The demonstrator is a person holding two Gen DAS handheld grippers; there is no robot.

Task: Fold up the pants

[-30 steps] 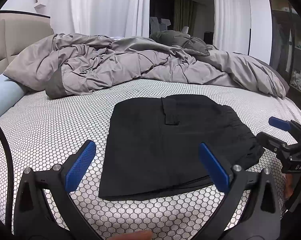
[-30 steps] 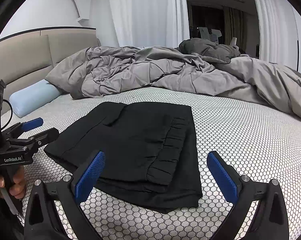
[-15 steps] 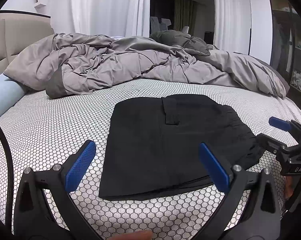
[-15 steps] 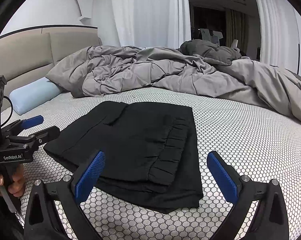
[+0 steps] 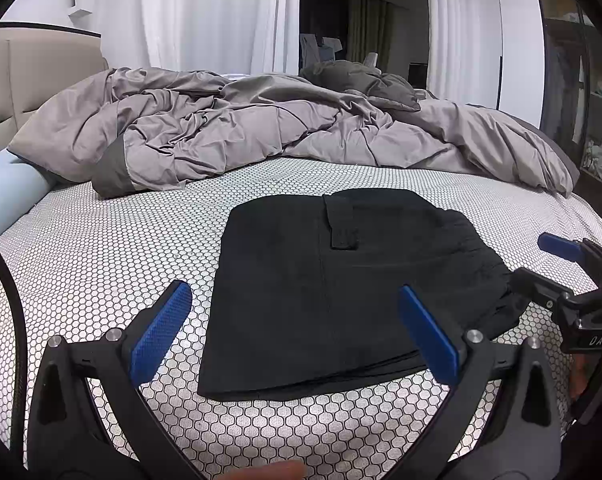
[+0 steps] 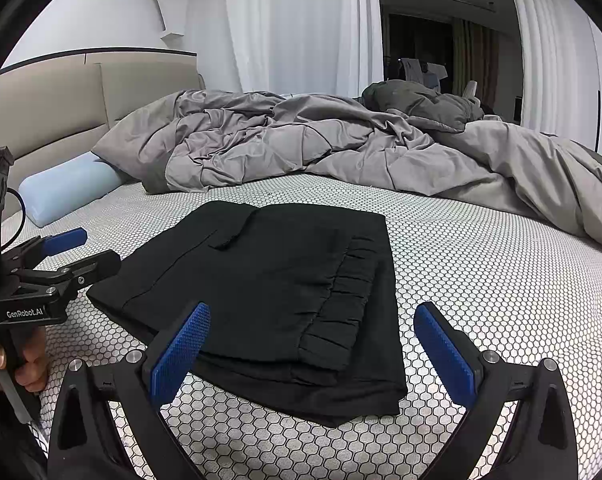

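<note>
Both my pairs of jaws stand wide apart and hold nothing. My left gripper point(image 5: 295, 326) hovers over the near edge of the pants, its blue pads spread to either side of the cloth and clear of it. My right gripper point(image 6: 311, 346) hangs the same way above the near corner by the waistband, pads apart, touching nothing.

The bed point(image 5: 101, 248) fills most of both views, its sheet printed with small hexagons. Across the far side lies a rumpled grey duvet point(image 5: 229, 136), heaped from the headboard point(image 6: 61, 104) to the right edge. White curtains point(image 6: 293, 24) hang behind it. A pale blue bolster point(image 6: 69, 190) sits at the head end, tucked partly under the duvet.

The pants point(image 5: 333, 280) are black and lie folded into a compact rectangle on the bare sheet in the middle, well apart from the duvet. In the right wrist view the gathered elastic waistband point(image 6: 341, 296) runs along the right side of the stack, with layers showing beneath it at the near edge. A small flap point(image 5: 341, 224), perhaps a pocket flap, though the dark cloth makes it hard to tell, lies on top near the far edge.

My hand point(image 6: 21, 364) shows at the lower left of the right wrist view, wrapped round the left gripper's handle.
</note>
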